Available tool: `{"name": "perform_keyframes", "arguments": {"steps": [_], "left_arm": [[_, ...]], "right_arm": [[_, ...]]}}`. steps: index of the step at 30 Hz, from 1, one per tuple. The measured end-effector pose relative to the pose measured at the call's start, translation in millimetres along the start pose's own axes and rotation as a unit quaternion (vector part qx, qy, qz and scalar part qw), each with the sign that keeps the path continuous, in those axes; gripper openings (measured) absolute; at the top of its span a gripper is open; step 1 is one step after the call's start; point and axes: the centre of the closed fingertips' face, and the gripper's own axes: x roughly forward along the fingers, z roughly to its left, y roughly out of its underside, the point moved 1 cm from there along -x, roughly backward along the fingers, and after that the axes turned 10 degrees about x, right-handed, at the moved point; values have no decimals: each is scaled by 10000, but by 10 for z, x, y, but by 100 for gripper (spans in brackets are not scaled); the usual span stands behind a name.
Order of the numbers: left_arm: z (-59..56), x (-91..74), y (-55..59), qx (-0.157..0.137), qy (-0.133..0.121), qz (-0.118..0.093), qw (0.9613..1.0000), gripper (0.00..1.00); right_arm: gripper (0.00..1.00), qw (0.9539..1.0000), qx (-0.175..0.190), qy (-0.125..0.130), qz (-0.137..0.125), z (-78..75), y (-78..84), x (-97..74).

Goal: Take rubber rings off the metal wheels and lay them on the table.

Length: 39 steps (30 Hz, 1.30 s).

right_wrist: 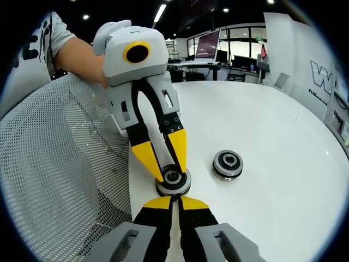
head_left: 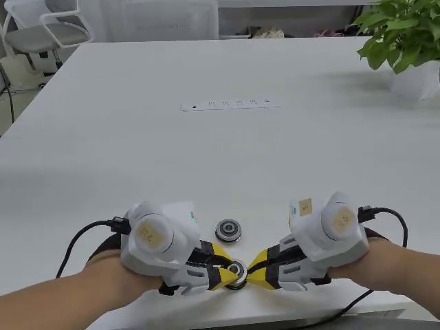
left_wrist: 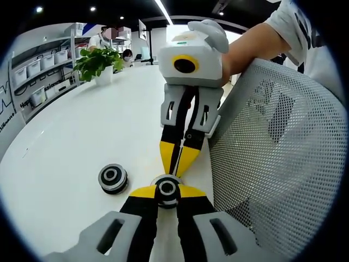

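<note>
Steel-grey with a dark rim, one small wheel [left_wrist: 166, 189] lies flat on the white table [head_left: 206, 151] close to its near edge; the left gripper [head_left: 225, 273] has it clamped, a yellow tip pressed to either side. The right gripper [right_wrist: 175, 202] meets it head-on from the opposite side, jaws drawn almost together with only a thin slit between them, tips against the wheel's rim; whether they pinch anything there I cannot tell. A second wheel [head_left: 228, 230], a black ring [left_wrist: 113, 190] round its outside, sits just beyond, near the first but apart from it and from both grippers. A grey mesh chair back [left_wrist: 272, 153] stands against the table edge; farther up the table lies a white socket strip [head_left: 230, 104]; a potted plant [head_left: 402, 31] stands at the far right corner.
</note>
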Motion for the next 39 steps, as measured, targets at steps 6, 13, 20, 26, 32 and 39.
{"name": "perform_keyframes", "arguments": {"steps": [6,13,20,26,32,39], "left_arm": [[2,1,2,5,-8,6,10000,7],[1,3,1,14,-13,13,10000,7],[0,3,1,16,-11,18,10000,7],[2,3,1,19,-14,19,10000,7],[6,4,3,18,-23,29,10000,7],[7,5,4,47,-34,61,10000,7]], "right_arm": [[0,9999,117,41,-12,-18,0,1],[0,9993,369,58,-42,-28,-8,-20],[0,9972,750,49,-46,-57,-13,-46],[0,9965,830,33,-79,-51,-22,-48],[0,9951,976,17,-142,-61,-28,-58],[0,9921,1205,27,-358,-93,-95,-80]]}}
